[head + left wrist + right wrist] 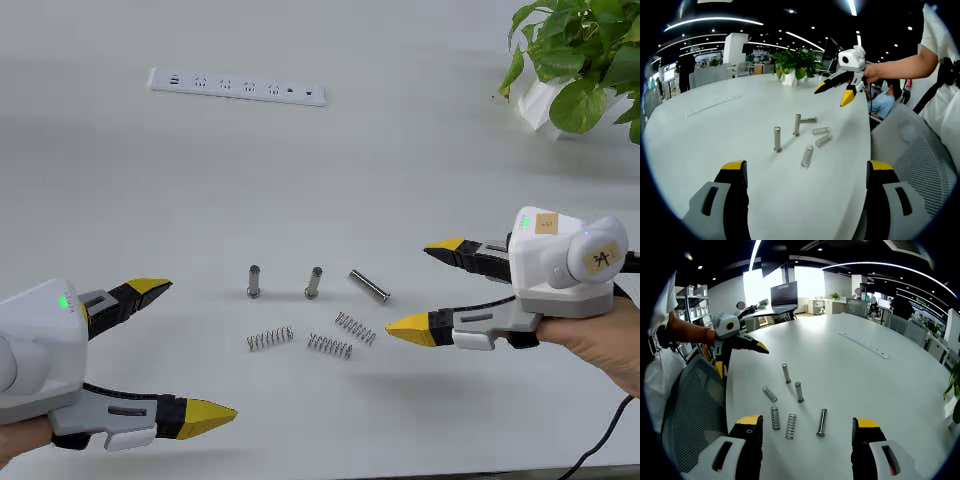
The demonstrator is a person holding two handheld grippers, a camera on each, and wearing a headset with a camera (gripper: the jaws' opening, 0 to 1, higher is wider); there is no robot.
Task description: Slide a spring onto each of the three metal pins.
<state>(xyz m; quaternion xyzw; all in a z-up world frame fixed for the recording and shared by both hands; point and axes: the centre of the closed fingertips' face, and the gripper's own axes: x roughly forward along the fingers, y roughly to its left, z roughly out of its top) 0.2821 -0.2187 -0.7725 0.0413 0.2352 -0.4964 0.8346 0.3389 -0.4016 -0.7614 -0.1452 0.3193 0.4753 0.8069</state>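
The left hand-held gripper [190, 348] at 8 o'clock and the right hand-held gripper [412, 287] at 3 o'clock both gape wide, empty. On the tabletop [300, 180] stand two upright pins [253, 281], with the lying pin [369, 286] at their 3 o'clock and the springs [329, 346] at 6. Pinch one spring lightly near its end, its bore in line with a pin.

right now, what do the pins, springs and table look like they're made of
The pins: probably steel, smooth grey cylinders with a bright sheen. The springs: thin coiled wire, likely steel, same grey glint. The table: matte white top, perhaps laminate; the look leaves it open.
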